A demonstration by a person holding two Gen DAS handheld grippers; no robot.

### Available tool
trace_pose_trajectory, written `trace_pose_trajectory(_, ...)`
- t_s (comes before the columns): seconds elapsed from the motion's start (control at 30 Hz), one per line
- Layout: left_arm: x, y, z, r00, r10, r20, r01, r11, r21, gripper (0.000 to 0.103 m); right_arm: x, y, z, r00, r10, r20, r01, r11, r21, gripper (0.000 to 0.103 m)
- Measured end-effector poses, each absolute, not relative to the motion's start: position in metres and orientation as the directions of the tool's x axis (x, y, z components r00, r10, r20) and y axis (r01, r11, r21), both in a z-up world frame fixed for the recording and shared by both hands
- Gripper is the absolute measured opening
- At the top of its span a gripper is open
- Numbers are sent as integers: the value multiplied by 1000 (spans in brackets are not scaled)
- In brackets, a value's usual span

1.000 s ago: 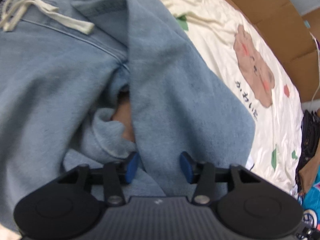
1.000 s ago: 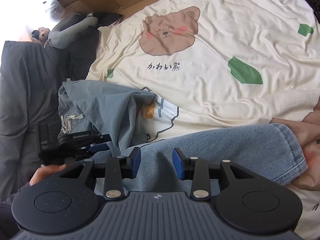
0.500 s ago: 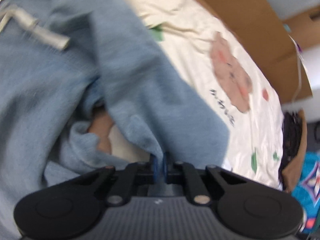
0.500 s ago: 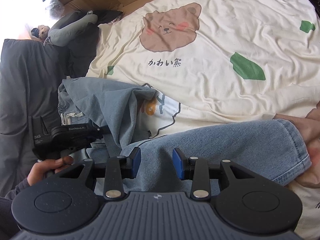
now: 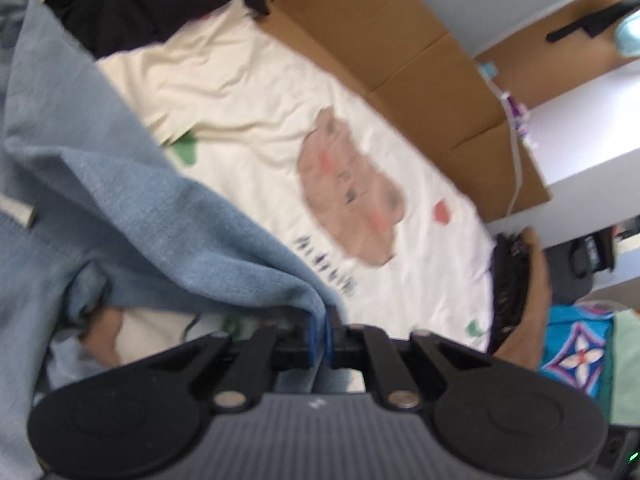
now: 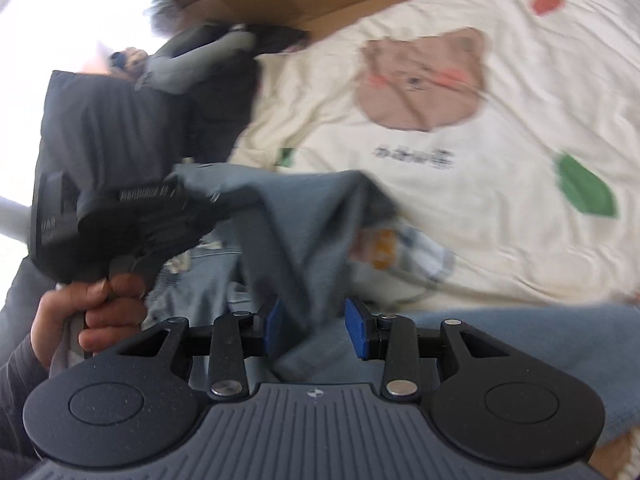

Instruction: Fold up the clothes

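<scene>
Light blue jeans (image 5: pixel 140 200) lie crumpled on a cream bear-print bedsheet (image 5: pixel 260 100). My left gripper (image 5: pixel 320 336) is shut on a fold of the denim and holds it up off the sheet, so the cloth hangs in a tent from the pads. In the right wrist view a hand (image 6: pixel 92 312) holds that left gripper (image 6: pixel 224 204), with the jeans (image 6: pixel 304 220) stretched from it. My right gripper (image 6: pixel 316 326) stands open low over a trouser leg. A hanging fold lies between its blue pads, and neither pad presses on it.
Brown cardboard (image 5: pixel 400 60) lines the far side of the bed. Dark clothing (image 5: pixel 140 0) is piled at the head end, next to a dark grey quilt (image 6: pixel 100 120). A black garment (image 5: pixel 508 280) and a patterned blue cloth (image 5: pixel 576 352) lie past the sheet's right edge.
My left gripper closed on the denim fold and rose with it, pulling the cloth up. My right gripper slid toward the lifted fold with its jaws unchanged.
</scene>
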State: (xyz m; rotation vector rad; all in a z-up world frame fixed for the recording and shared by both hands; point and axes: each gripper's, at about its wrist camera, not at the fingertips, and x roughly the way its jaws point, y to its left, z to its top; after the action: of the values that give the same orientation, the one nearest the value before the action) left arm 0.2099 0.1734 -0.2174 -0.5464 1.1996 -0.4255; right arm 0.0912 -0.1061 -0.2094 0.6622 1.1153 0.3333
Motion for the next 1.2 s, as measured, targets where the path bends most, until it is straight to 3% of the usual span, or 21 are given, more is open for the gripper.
trace_pose_trajectory(0.17, 227, 160, -201, 304, -600, -740, 55, 786, -615, 5, 119, -74, -209, 395, 600, -696, 7, 755, 656, 40)
trace_pose_trajectory(0.3, 234, 159, -198, 292, -605, -741, 59, 785, -617, 5, 139, -47, -210, 383, 626, -680, -39, 746, 665, 58)
trace_pose_trajectory(0.53, 241, 168, -191, 292, -620, -729, 40, 769, -638, 5, 161, -18, -234, 360, 547, -756, 38, 801, 597, 57)
trace_pose_trajectory(0.57, 240, 169, -190, 291, -622, -727, 40, 767, -640, 5, 161, -15, -238, 356, 544, -760, 42, 803, 594, 55)
trace_pose_trajectory(0.63, 240, 170, -191, 293, -628, -721, 38, 761, -648, 5, 162, -9, -245, 348, 531, -773, 49, 813, 580, 43)
trace_pose_trajectory(0.67, 240, 171, -191, 295, -632, -717, 35, 757, -653, 5, 161, -10, -248, 350, 524, -777, 59, 815, 576, 31)
trace_pose_trajectory(0.73, 240, 174, -192, 296, -634, -715, 24, 753, -658, 5, 158, -11, -254, 354, 509, -785, 81, 819, 568, 20)
trace_pose_trajectory(0.77, 240, 176, -193, 296, -633, -715, 19, 752, -659, 5, 157, -12, -256, 357, 502, -788, 90, 821, 564, 8)
trace_pose_trajectory(1.2, 244, 193, -183, 362, -639, -678, 30, 735, -677, 8, 150, -33, -209, 405, 425, -809, -29, 891, 453, 4)
